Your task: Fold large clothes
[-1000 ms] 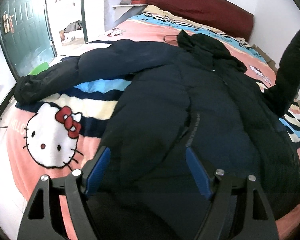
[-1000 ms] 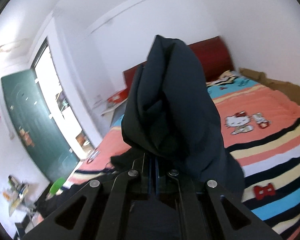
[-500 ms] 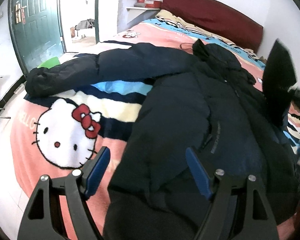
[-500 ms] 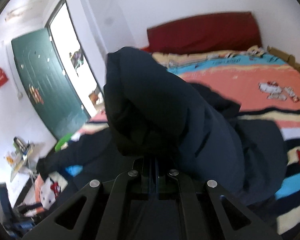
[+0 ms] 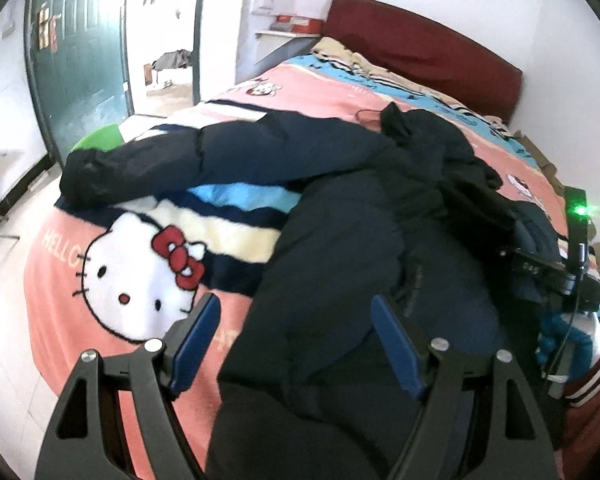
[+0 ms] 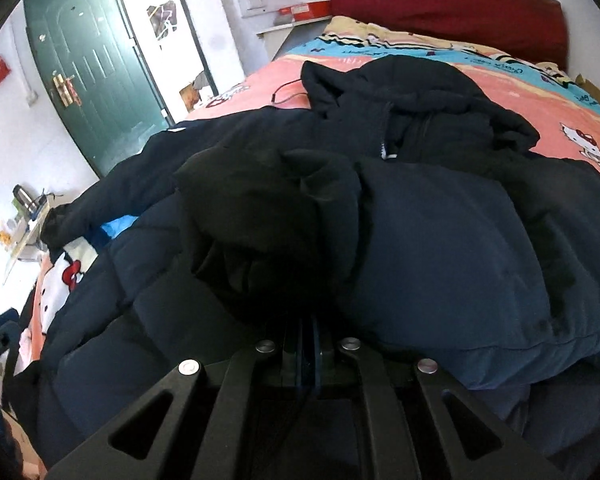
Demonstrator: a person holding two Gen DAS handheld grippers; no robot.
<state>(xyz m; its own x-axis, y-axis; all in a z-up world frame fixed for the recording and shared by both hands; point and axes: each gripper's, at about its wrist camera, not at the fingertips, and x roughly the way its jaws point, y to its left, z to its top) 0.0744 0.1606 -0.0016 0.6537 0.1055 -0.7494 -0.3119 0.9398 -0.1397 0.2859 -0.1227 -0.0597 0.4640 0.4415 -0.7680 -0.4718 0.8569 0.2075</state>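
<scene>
A large dark navy puffer jacket (image 5: 340, 240) lies front up on the bed, hood (image 6: 400, 80) toward the headboard. Its one sleeve (image 5: 204, 160) stretches out left across the blanket. My left gripper (image 5: 296, 344) is open and empty, hovering over the jacket's lower hem. My right gripper (image 6: 308, 340) is shut on the cuff of the other sleeve (image 6: 268, 216), which is folded across the jacket's chest. The right gripper also shows in the left wrist view (image 5: 572, 276) at the jacket's right side.
The bed has a pink striped Hello Kitty blanket (image 5: 136, 280) and a dark red headboard (image 5: 420, 52). A green door (image 5: 76, 52) stands open at the left by a doorway. A thin cable (image 6: 288, 90) lies near the hood. A small cluttered table (image 6: 24, 216) stands at far left.
My right gripper has swung the held sleeve down from up in the air and laid it across the jacket's chest. The left gripper stayed open and drifted a little left.
</scene>
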